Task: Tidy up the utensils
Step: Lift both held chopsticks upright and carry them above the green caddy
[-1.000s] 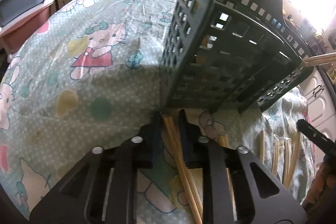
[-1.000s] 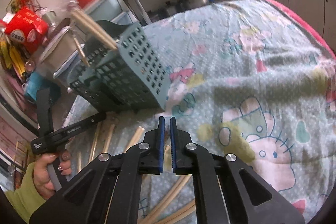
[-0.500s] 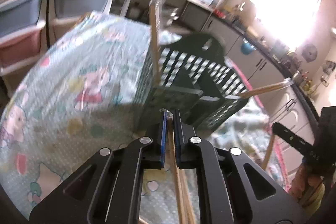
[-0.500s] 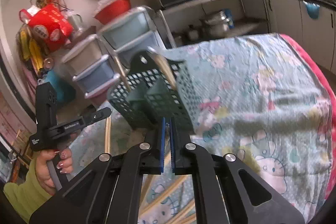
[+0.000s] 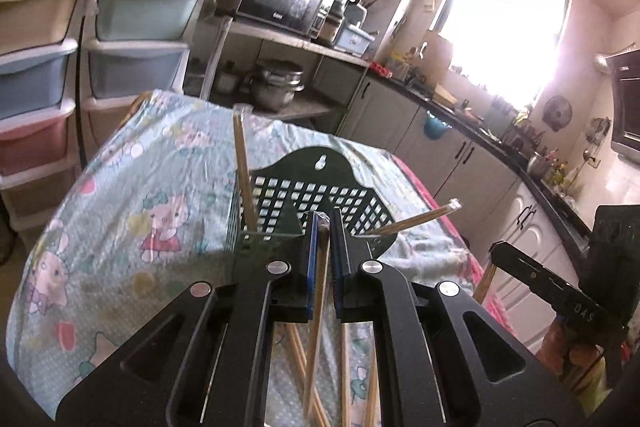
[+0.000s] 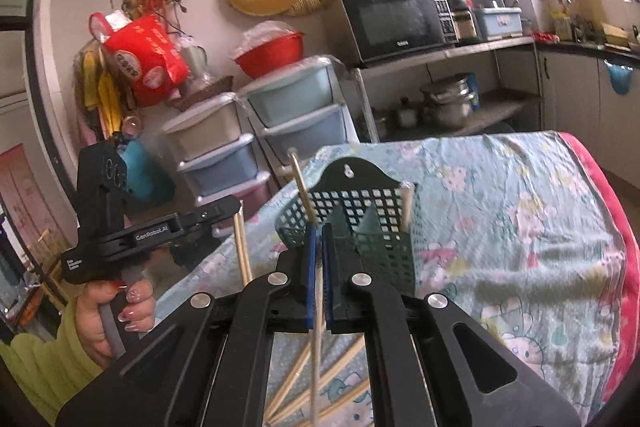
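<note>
We held one chopstick [image 5: 318, 291] clamped in each gripper [image 5: 323, 223], left and right [image 6: 318, 227]; either could miss the holder [image 6: 360, 227] and tip it.

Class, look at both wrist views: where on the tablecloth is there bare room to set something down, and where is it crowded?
Bare cloth lies left of the green basket, toward the drawer units, and right of it, out to the pink edge. It is crowded in front of the basket: loose chopsticks lie crossed under both grippers, left and right, each clamping a chopstick.
</note>
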### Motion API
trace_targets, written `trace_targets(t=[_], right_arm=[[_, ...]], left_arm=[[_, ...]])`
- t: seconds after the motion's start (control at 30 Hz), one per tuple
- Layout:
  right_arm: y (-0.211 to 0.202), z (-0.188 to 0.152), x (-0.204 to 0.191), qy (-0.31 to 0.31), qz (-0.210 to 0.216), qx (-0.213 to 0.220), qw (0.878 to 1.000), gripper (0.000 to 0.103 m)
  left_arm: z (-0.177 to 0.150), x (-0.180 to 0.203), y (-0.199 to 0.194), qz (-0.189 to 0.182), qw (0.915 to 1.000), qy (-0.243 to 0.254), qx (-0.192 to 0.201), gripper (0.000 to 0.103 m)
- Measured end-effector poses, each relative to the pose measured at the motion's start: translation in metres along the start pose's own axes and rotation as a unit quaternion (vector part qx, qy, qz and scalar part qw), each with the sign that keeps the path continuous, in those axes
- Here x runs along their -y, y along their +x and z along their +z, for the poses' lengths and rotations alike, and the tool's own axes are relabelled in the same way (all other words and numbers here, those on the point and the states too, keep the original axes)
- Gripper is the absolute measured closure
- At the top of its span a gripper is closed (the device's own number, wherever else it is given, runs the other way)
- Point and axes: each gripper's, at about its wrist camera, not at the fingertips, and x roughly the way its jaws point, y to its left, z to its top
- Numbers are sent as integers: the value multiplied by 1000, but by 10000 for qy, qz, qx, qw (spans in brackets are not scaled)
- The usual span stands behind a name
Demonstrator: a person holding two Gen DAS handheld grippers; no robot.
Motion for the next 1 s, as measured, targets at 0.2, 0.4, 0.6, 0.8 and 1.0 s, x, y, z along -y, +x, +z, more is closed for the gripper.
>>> trace_targets(t=[0.2,0.4,0.6,0.8,1.0], right_arm=[[-5,6,-11,-99,72,125,9998,100],[-6,12,-19,-187,107,205,9996,100],[-6,25,-25,-241,153,303,9991,100],[-6,39,-34,-347,253,416,9982,100],[-4,49,-41,-416,325,492,9974,101]], left_arm=[[7,6,-10,-105,9998,85,145,100],[13,13,-17,-177,9994,173,258,100],[22,18,-25,-220,9987,243,390,100],[34,23,-32,-240,9978,321,537,100],[46,27,-38,-261,9967,370,680,100]])
